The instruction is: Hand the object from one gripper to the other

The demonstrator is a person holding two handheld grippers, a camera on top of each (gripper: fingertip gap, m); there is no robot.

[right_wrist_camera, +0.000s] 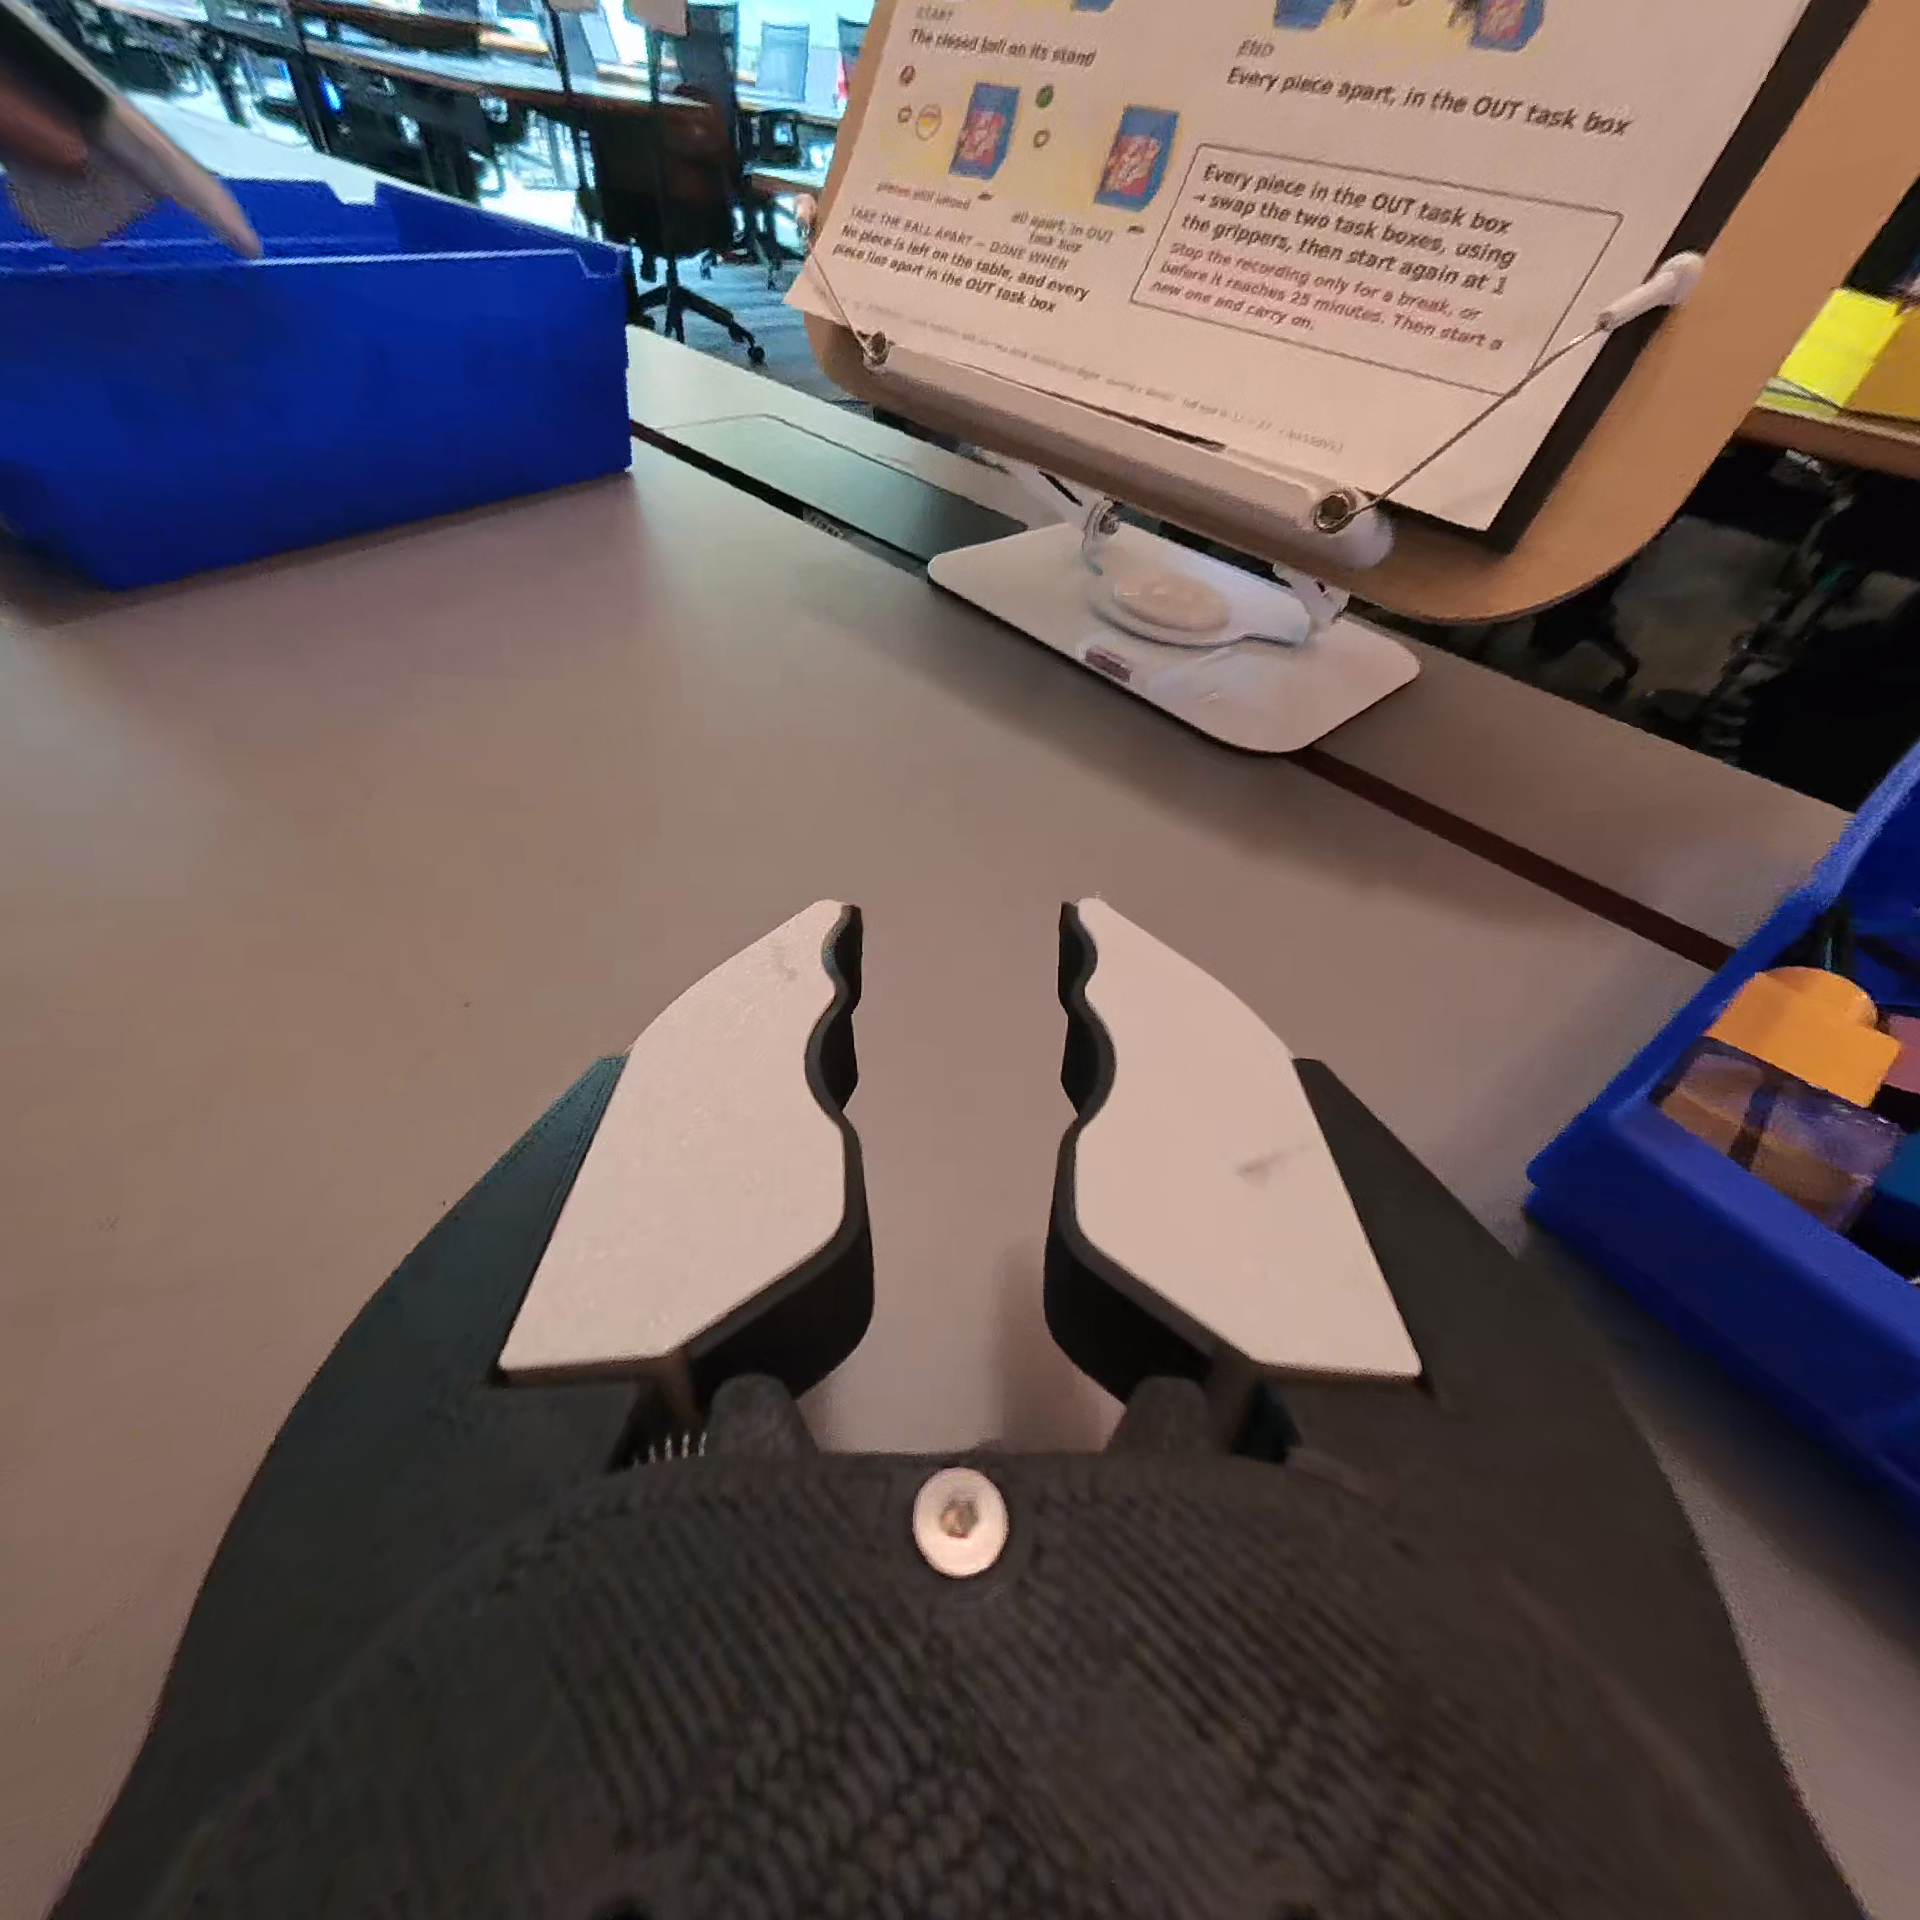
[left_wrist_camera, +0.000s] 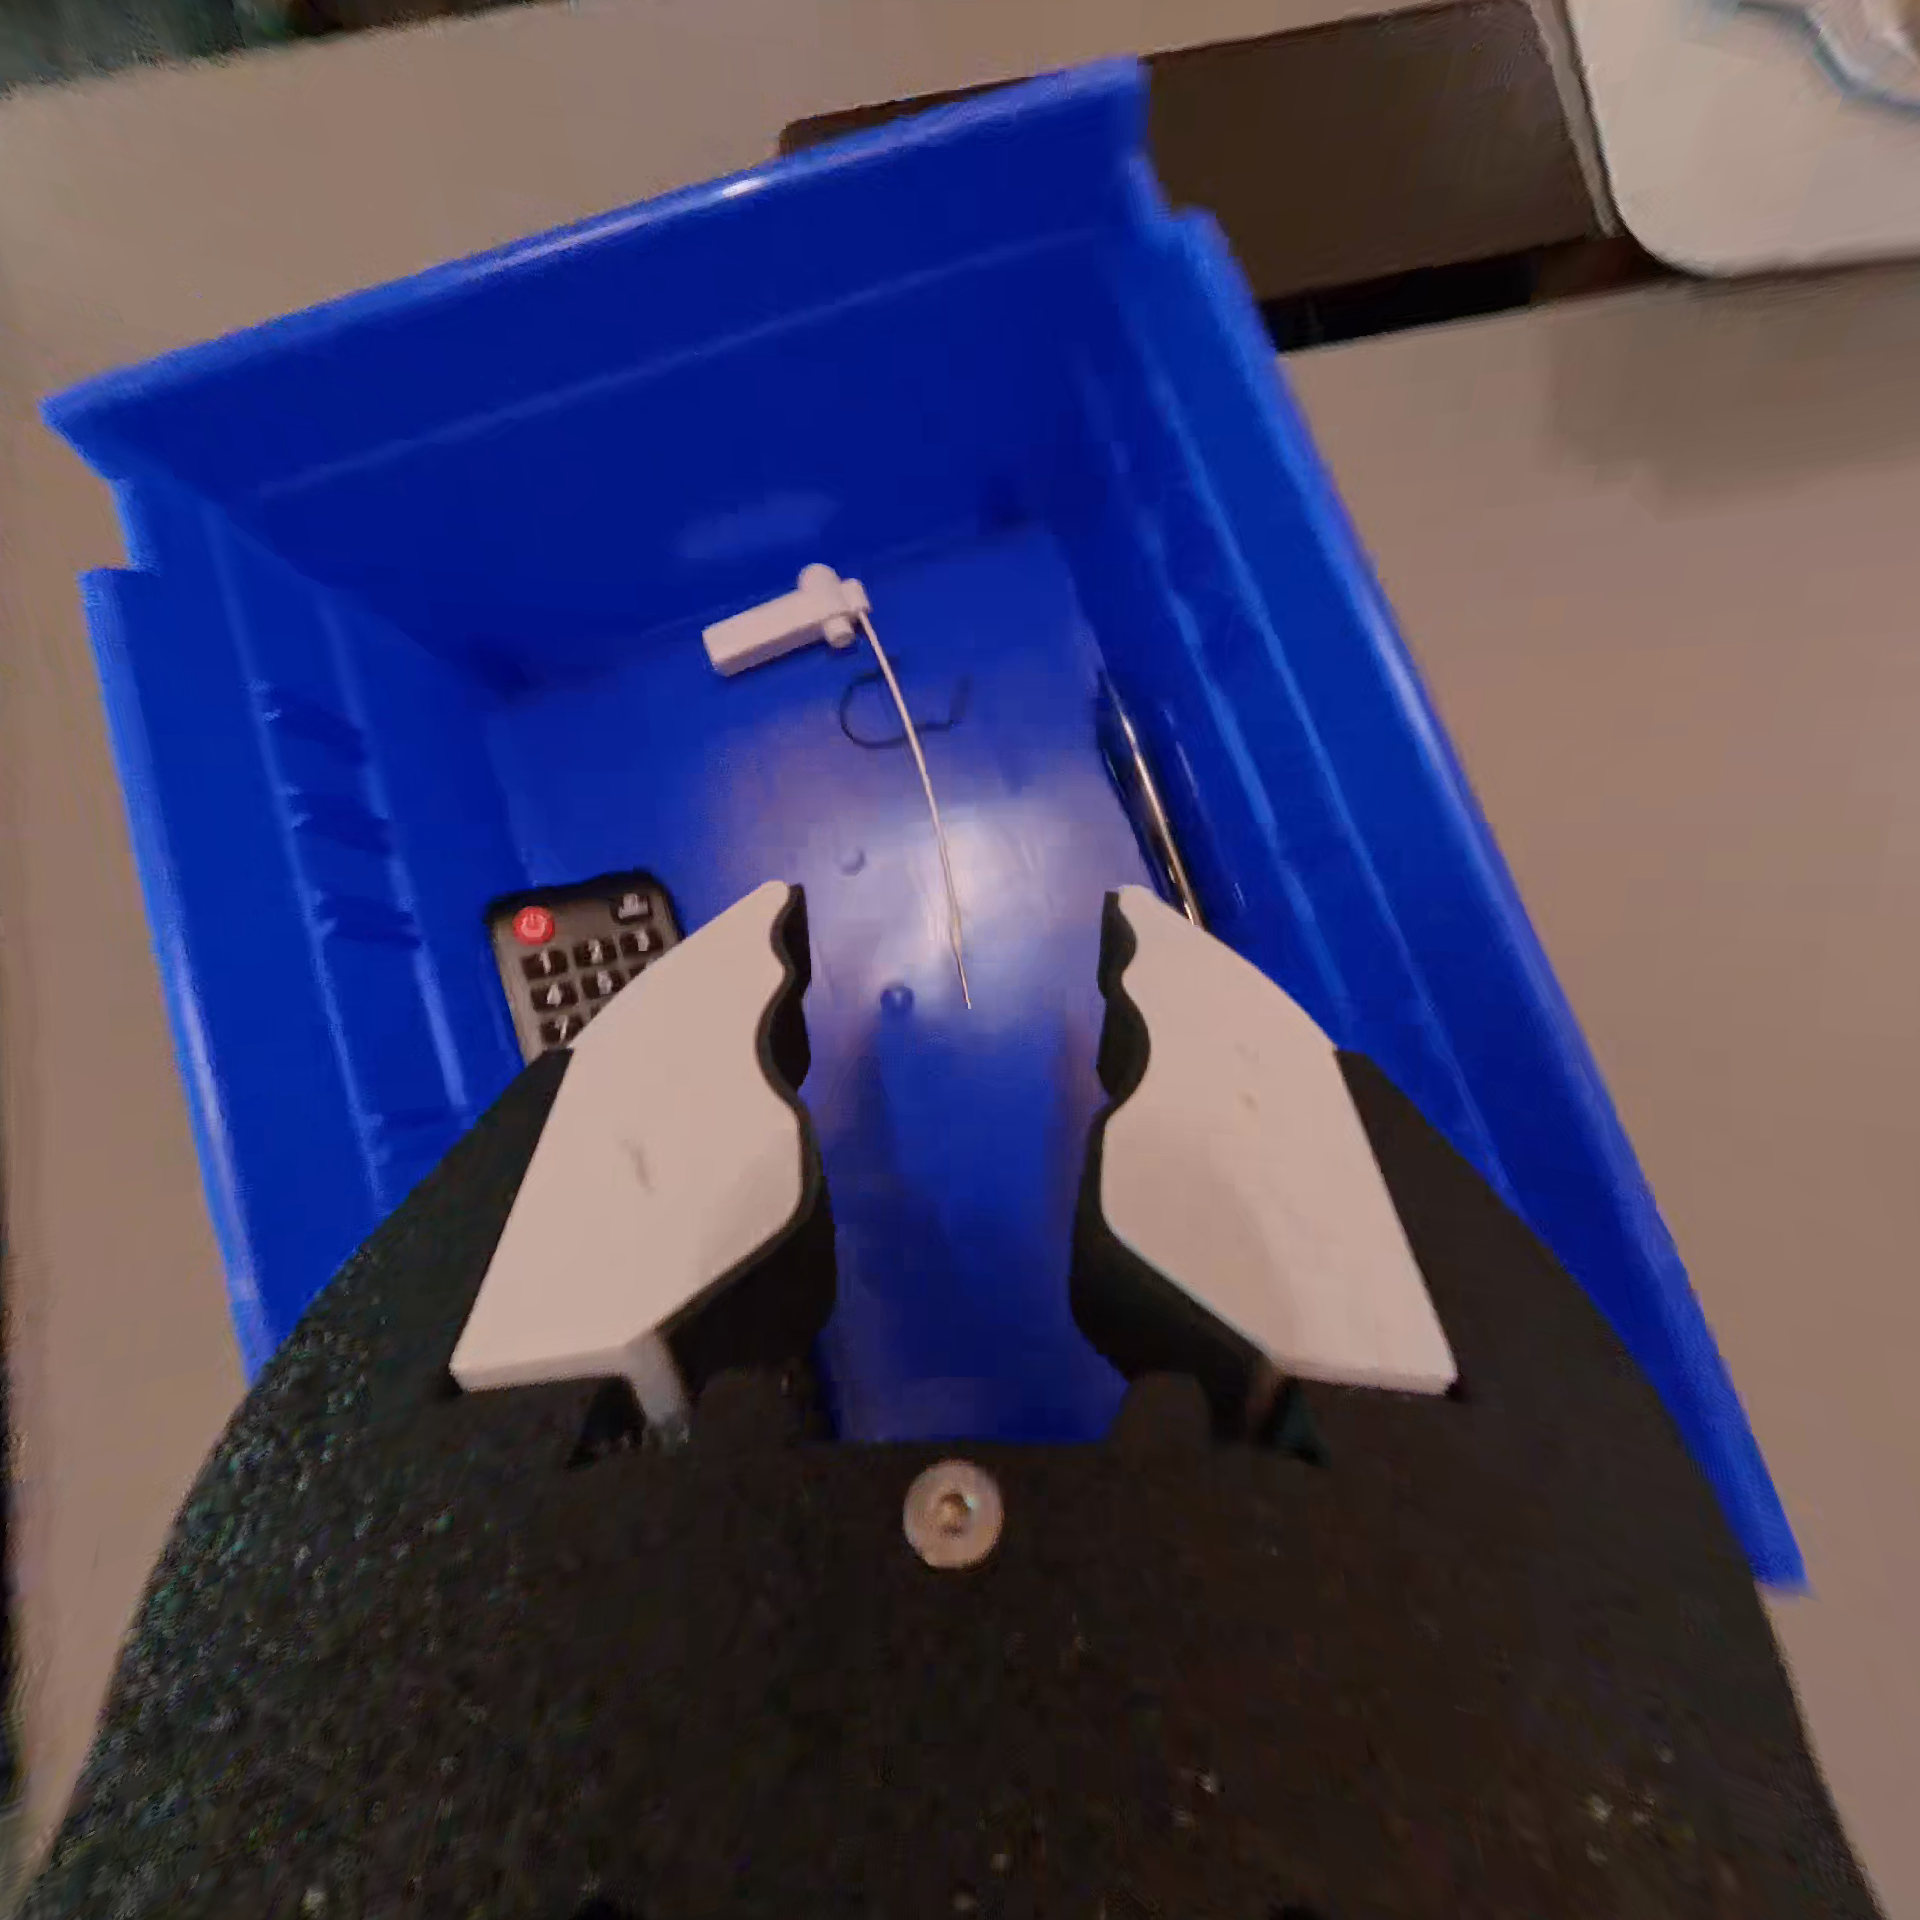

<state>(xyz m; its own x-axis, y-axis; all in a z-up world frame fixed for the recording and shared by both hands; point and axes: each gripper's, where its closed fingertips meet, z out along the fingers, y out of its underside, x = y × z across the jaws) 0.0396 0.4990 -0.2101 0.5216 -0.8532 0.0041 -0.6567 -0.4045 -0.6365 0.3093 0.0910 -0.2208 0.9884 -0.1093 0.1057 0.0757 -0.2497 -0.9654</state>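
On a grey table (right_wrist_camera: 520, 831) the left gripper (left_wrist_camera: 951, 935) hangs open and empty over a blue bin (left_wrist_camera: 623, 343) — the remote (left_wrist_camera: 566, 961) lies inside. The right gripper (right_wrist_camera: 961, 945) waits open, empty. Pickup comes first, I judge — lower and close on it.

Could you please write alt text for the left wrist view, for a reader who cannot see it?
The open, empty left claw hangs over a blue bin on a grey table. Inside lie a black remote, partly hidden by one finger, and a white tag with a thin wire.
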